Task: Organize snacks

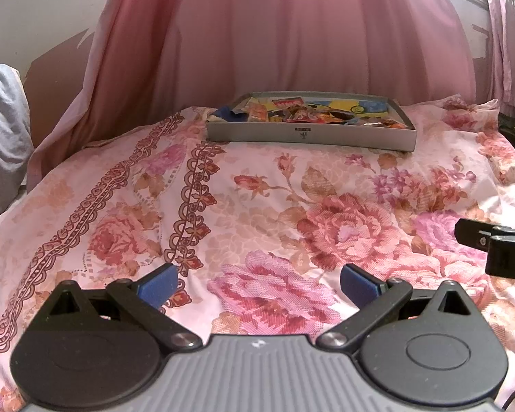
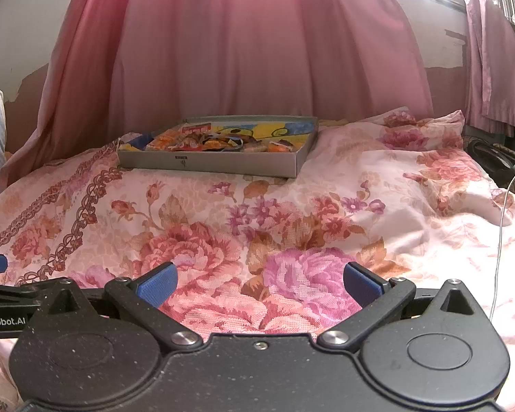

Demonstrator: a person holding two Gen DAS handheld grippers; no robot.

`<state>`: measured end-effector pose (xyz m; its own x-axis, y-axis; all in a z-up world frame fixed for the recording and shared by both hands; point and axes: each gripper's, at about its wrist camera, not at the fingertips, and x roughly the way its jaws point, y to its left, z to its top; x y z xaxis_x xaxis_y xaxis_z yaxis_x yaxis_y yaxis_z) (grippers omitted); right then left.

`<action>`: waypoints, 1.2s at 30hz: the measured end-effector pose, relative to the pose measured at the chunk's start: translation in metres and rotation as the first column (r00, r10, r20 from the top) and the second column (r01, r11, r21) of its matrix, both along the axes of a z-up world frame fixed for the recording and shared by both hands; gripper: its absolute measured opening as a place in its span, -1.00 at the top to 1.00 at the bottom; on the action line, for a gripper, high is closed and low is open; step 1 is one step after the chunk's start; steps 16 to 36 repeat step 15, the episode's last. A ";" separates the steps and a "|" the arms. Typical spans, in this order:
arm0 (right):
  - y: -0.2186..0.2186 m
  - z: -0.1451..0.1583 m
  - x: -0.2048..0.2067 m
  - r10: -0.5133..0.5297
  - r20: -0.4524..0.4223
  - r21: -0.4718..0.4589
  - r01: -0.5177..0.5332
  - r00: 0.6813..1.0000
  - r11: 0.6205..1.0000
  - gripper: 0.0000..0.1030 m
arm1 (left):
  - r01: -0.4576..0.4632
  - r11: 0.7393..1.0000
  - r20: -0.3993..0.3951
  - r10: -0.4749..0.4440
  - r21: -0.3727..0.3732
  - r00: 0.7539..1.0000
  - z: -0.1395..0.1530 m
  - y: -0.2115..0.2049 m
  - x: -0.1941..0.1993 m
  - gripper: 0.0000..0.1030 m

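A shallow grey cardboard box (image 1: pixel 309 135) sits at the far end of the floral bedspread; it also shows in the right wrist view (image 2: pixel 209 163). Several colourful snack packets (image 1: pixel 305 111) lie inside it, also seen in the right wrist view (image 2: pixel 219 140). My left gripper (image 1: pixel 259 286) is open and empty, low over the bedspread, well short of the box. My right gripper (image 2: pixel 261 285) is open and empty, also near the front of the bed. The right gripper's side shows at the right edge of the left wrist view (image 1: pixel 498 243).
The floral bedspread (image 1: pixel 257 213) covers the whole bed. Pink curtains (image 1: pixel 292 34) hang behind the box. A grey-white bundle of cloth (image 1: pixel 3 130) lies at the left. Dark cables and a white cord (image 2: pixel 501 206) lie at the right edge.
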<state>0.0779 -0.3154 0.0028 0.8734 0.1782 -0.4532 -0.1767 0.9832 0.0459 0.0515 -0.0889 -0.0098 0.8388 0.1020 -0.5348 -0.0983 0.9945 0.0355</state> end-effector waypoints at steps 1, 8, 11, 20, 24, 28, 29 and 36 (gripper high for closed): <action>0.001 0.000 0.001 0.000 0.000 0.000 0.000 1.000 1.000 -0.98 | 0.002 1.000 0.000 -0.002 -0.001 1.000 0.000 0.000 0.000 -0.99; 0.002 0.000 0.001 -0.002 -0.002 -0.002 0.002 1.000 1.000 -0.98 | 0.006 1.000 -0.002 -0.006 -0.001 1.000 -0.001 0.000 -0.001 -0.99; 0.001 0.000 -0.001 -0.002 -0.003 -0.004 0.002 1.000 1.000 -0.98 | 0.005 1.000 -0.002 -0.005 -0.001 1.000 0.000 -0.001 -0.001 -0.99; 0.002 0.000 0.000 -0.003 -0.003 -0.004 0.003 1.000 1.000 -0.98 | 0.004 1.000 -0.005 -0.004 -0.003 1.000 -0.001 -0.001 -0.001 -0.99; 0.002 0.000 0.000 -0.003 -0.003 -0.004 0.003 1.000 1.000 -0.98 | 0.004 1.000 -0.005 -0.004 -0.003 1.000 -0.001 -0.001 -0.001 -0.99; 0.002 0.000 0.000 -0.003 -0.003 -0.004 0.003 1.000 1.000 -0.98 | 0.004 1.000 -0.005 -0.004 -0.003 1.000 -0.001 -0.001 -0.001 -0.99; 0.002 0.000 0.000 -0.003 -0.003 -0.004 0.003 1.000 1.000 -0.98 | 0.004 1.000 -0.005 -0.004 -0.003 1.000 -0.001 -0.001 -0.001 -0.99; 0.002 0.000 0.000 -0.003 -0.003 -0.004 0.003 1.000 1.000 -0.98 | 0.004 1.000 -0.005 -0.004 -0.003 1.000 -0.001 -0.001 -0.001 -0.99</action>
